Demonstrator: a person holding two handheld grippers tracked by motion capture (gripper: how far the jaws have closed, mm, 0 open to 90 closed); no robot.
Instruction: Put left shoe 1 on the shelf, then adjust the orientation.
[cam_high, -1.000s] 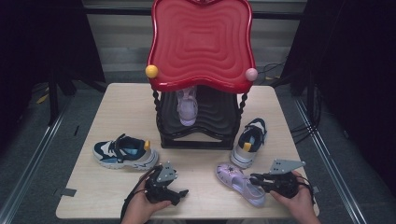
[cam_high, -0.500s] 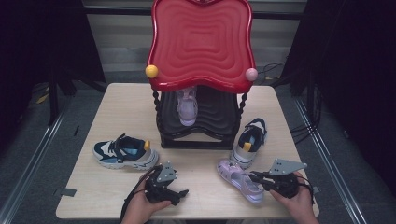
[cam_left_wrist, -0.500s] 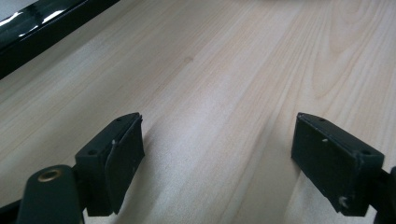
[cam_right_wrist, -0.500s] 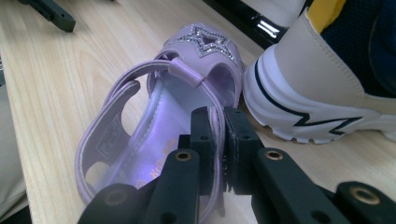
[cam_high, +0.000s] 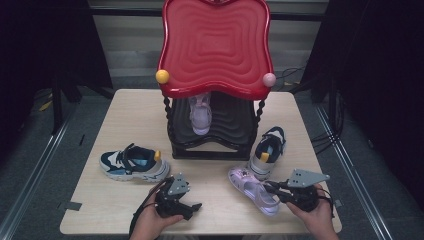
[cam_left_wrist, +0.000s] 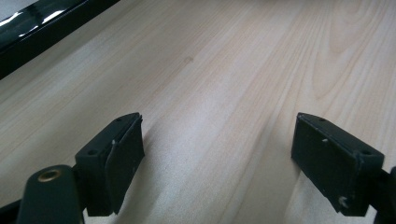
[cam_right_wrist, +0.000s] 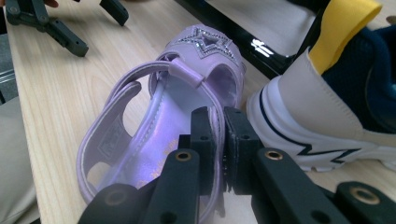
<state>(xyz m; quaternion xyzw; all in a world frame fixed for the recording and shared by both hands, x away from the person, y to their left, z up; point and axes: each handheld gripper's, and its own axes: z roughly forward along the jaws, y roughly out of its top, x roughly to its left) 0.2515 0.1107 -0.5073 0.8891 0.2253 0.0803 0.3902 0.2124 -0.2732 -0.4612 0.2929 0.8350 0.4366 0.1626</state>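
Right hand-held gripper (cam_right_wrist: 217, 140): I have it clamped on the sandal's (cam_high: 252, 189) side strap, near table (cam_high: 100, 210) edge. Sandal's long axis runs from gripper toward 10 o'clock, toe nearest the rack (cam_high: 215, 145) at 11. Left hand-held gripper (cam_high: 192, 207): open, empty, well apart at 9.

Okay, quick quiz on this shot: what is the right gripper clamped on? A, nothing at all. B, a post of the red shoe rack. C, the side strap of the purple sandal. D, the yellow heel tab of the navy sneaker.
C: in the right gripper view the right gripper has its jaws pinched on the side strap of the purple sandal, beside the navy sneaker.
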